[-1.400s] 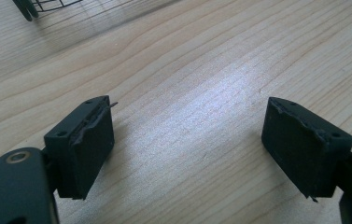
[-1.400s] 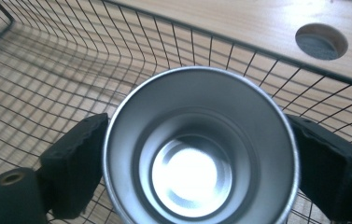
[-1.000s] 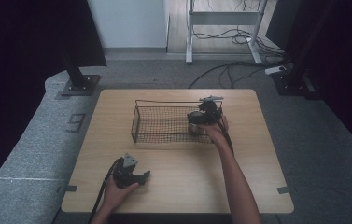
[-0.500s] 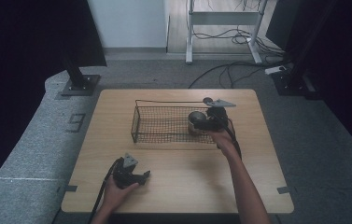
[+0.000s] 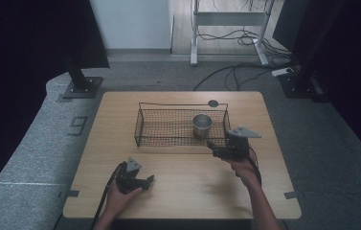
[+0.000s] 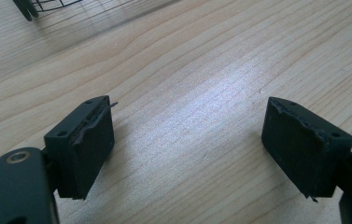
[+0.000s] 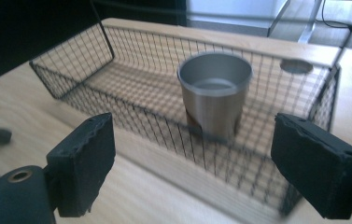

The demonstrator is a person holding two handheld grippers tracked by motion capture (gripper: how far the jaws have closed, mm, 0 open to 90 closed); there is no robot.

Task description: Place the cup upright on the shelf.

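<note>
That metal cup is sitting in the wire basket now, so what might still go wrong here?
Two small risks, as far as the pictures show. The right gripper sits close to the near wall of the wire basket with nothing between its jaws; a careless sweep might snag the mesh and drag the basket. The metal cup stands upright but loose on the mesh floor, so a jolt could tip it. The left gripper rests open on the table, apart from both.
</note>
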